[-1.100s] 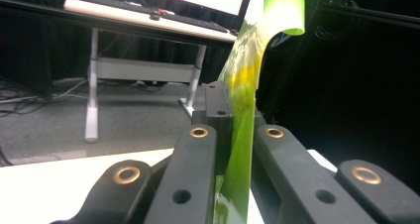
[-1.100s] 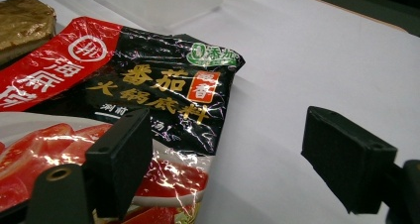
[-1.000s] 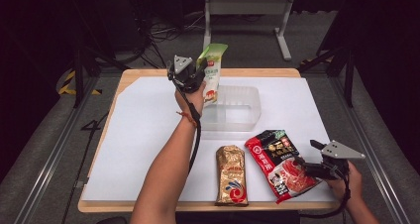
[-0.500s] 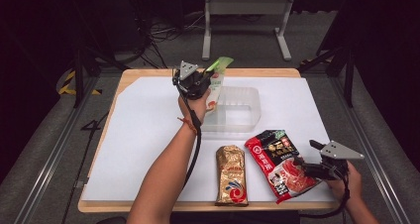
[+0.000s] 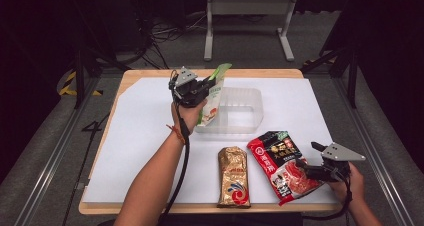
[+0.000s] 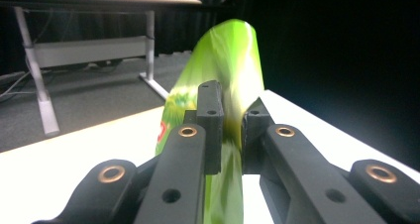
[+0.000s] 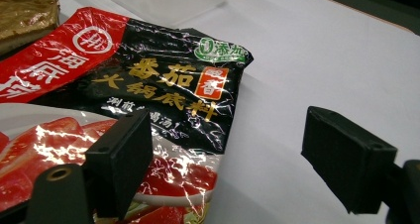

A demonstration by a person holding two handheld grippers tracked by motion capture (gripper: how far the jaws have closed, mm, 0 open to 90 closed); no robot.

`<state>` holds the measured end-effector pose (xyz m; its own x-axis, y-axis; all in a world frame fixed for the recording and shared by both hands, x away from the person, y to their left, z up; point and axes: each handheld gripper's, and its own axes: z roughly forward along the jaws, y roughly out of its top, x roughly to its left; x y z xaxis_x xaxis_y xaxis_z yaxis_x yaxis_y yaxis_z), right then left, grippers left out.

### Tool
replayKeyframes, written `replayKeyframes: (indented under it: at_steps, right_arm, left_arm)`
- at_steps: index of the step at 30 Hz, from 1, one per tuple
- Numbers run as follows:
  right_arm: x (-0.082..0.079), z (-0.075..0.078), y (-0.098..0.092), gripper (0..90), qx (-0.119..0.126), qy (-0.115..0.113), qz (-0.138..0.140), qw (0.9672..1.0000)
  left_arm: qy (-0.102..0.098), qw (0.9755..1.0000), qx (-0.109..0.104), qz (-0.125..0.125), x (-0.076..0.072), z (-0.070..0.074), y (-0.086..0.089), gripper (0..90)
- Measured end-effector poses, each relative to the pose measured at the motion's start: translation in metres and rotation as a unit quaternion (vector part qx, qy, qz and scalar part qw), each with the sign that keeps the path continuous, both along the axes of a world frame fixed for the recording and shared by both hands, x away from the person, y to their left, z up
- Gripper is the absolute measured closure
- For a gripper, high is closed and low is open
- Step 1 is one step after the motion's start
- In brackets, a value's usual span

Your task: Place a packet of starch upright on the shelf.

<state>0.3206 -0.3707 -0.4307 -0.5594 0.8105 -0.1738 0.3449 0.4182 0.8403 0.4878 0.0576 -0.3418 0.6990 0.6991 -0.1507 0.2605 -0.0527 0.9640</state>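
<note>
While the left gripper [image 5: 206, 86] is carrying the green pouch [image 5: 214, 93] toward the tub [image 5: 250, 111] at 3 o'clock, its jaws are just easing apart, the pouch between them. Release is likely starting. The right gripper [image 5: 306, 167] is waiting open at the red packet [image 5: 280, 161].

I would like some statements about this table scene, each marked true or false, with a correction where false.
1. The left gripper has the green and white snack pouch between its jaws. True; the jaws have just been opening a little.
2. The clear plastic tray is full of packets. False; its bare floor shows, and the pouch is at its left end.
3. The right gripper is shut on the red and black sauce packet. False; its jaws stand open beside that packet.
4. The gold foil packet lies flat on the white table cover. True.
5. The gold packet lies to the right of the red and black one in the high view. False; it lies to its left.
</note>
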Motion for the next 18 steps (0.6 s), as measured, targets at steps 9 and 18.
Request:
replayKeyframes:
  at_steps: [9,18]
  right_arm:
    - [0.000,-0.001,0.002,20.1,-0.004,0.003,0.004,1.0000]
    - [0.001,-0.001,0.002,20.1,-0.005,0.004,0.003,1.0000]
  left_arm:
    - [-0.008,0.9943,0.099,-0.040,-0.017,-0.016,0.011,70.3]
    - [0.006,0.9773,0.206,-0.050,-0.034,-0.028,0.023,64.2]
